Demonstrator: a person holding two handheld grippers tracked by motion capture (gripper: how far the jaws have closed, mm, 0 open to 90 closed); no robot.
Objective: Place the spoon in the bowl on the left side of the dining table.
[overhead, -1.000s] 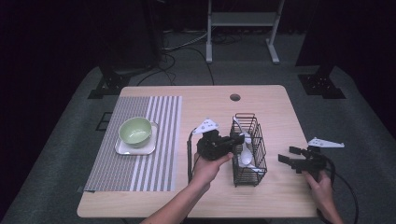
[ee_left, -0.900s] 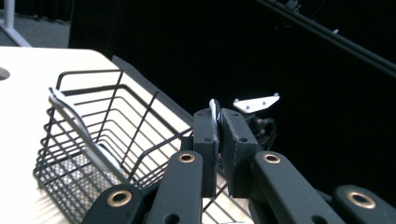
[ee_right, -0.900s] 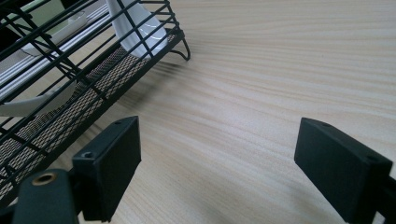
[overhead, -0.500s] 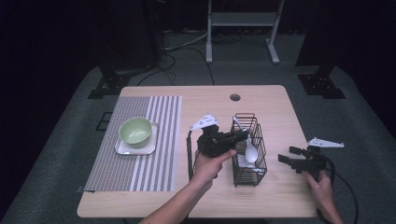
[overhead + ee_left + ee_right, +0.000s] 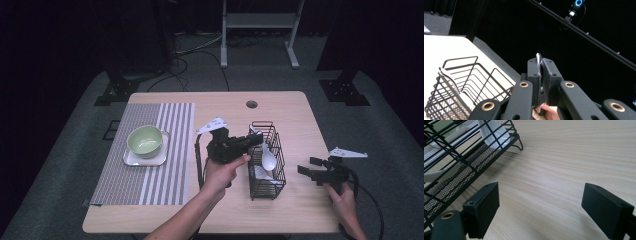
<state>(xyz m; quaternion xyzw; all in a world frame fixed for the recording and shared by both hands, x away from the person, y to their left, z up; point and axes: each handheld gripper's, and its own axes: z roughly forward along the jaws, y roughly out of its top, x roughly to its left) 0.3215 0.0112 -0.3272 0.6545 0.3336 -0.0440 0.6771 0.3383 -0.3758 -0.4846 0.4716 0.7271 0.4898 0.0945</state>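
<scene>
My left gripper (image 5: pixel 256 139) hovers over the black wire basket (image 5: pixel 280 172), shut on the handle of a white spoon (image 5: pixel 268 158) whose bowl hangs down inside the basket. In the left gripper view the thin white handle (image 5: pixel 538 58) sticks up between the closed jaws of the gripper (image 5: pixel 540 63), with the basket (image 5: pixel 461 75) below and to the left. Another white utensil (image 5: pixel 261 173) lies in the basket bottom. My right gripper (image 5: pixel 308 168) rests low on the table to the right of the basket, open and holding nothing (image 5: pixel 540 205).
A green bowl (image 5: pixel 145 140) sits on a white square plate (image 5: pixel 131 160) on a grey striped placemat (image 5: pixel 165 165) at the left. A round hole (image 5: pixel 251 104) pierces the wooden table near its far edge. Bare wood (image 5: pixel 564 157) lies ahead of the right gripper.
My left gripper has risen slightly and shifted right with the spoon, lifting its bowl higher in the basket. The right gripper has stayed put.
</scene>
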